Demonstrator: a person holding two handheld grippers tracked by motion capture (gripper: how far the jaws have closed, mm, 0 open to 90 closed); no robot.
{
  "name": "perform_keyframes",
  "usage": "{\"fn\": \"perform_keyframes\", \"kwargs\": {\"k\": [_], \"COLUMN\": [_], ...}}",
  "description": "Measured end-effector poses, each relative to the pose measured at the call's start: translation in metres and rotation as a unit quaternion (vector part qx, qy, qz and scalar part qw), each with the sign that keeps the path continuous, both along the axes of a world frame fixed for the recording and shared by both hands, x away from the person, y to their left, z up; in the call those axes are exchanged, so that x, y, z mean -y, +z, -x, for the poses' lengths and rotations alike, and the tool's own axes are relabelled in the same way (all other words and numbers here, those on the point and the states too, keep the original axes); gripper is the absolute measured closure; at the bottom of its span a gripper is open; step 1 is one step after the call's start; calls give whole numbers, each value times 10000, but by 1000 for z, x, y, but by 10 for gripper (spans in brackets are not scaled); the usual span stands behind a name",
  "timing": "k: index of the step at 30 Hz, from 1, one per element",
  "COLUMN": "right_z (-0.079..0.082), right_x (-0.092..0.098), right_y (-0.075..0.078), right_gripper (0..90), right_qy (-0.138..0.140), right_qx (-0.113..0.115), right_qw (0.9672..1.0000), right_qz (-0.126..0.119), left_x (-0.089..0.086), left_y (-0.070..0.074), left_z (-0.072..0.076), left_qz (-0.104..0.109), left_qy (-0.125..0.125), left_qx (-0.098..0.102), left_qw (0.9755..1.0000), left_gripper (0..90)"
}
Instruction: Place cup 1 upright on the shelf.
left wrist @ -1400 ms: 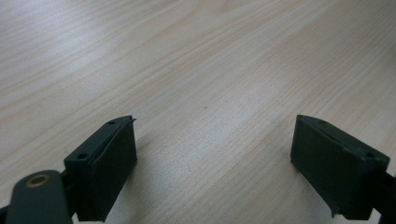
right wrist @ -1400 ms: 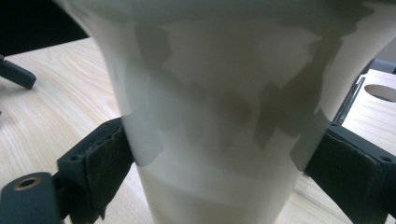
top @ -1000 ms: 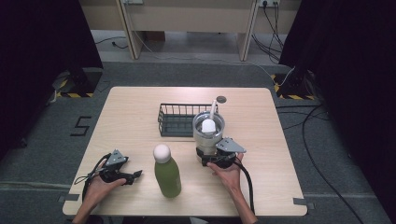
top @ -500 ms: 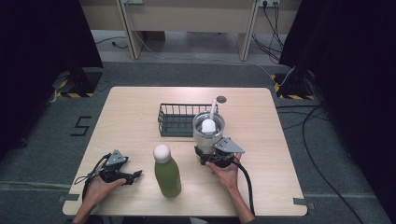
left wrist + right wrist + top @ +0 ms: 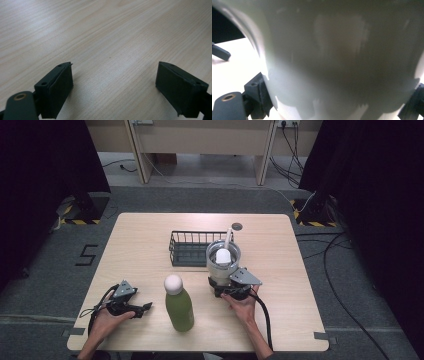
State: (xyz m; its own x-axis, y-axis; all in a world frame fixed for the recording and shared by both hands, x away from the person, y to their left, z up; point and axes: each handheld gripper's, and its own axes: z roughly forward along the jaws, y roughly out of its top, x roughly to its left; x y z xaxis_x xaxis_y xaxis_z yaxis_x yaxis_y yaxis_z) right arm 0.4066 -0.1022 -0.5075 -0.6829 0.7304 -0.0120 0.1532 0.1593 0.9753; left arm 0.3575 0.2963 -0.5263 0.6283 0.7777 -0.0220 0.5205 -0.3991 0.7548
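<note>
- High view: table (image 5: 150, 230) of pale wood is bearing a black wire basket (image 5: 189, 248), a green bottle (image 5: 178, 304) with a white cap, and a translucent white cup (image 5: 223, 260) that is holding a white rounded object (image 5: 223, 256) and a straw-like white stick (image 5: 228, 238). The cup is standing just beside the basket's right end, toward the person. The right gripper (image 5: 226, 287) is sitting at the cup's base on the person's side, with the right hand (image 5: 243, 306) behind it. The left gripper (image 5: 141, 308) is lying on the table near the front edge, well apart from the cup and left of the bottle, with the left hand (image 5: 106, 319) holding it.
- Left gripper view: the left gripper (image 5: 115, 92) is showing its two black jaws standing wide apart over bare wood, with nothing between them.
- Right gripper view: the cup (image 5: 342, 55) is appearing as a blurred white wall very close to the camera; the right gripper (image 5: 337, 103) is holding its jaws wide, one at each side of the cup's lower part. Whether the pads are pressing on the wall cannot be told.
</note>
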Motion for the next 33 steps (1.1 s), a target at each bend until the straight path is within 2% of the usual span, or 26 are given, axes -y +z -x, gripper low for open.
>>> {"fn": "perform_keyframes", "kwargs": {"k": [18, 23, 25, 33], "right_z": [-1, -5, -7, -9], "right_x": [1, 2, 2, 2], "right_y": [23, 30, 35, 48], "right_gripper": [111, 111, 111, 111], "right_qy": [20, 86, 16, 40], "right_qx": [74, -47, 37, 73], "right_qw": [10000, 9998, 10000, 10000], "right_qz": [36, -152, -31, 46], "left_x": [0, 0, 0, 0], "left_y": [0, 0, 0, 0], "left_z": [0, 0, 0, 0], "left_qz": [2, -1, -1, 0], "left_qy": [2, 0, 0, 1], "left_qx": [0, -1, 0, 0], "left_qw": [10000, 10000, 10000, 10000], "left_gripper": [134, 134, 134, 134]}}
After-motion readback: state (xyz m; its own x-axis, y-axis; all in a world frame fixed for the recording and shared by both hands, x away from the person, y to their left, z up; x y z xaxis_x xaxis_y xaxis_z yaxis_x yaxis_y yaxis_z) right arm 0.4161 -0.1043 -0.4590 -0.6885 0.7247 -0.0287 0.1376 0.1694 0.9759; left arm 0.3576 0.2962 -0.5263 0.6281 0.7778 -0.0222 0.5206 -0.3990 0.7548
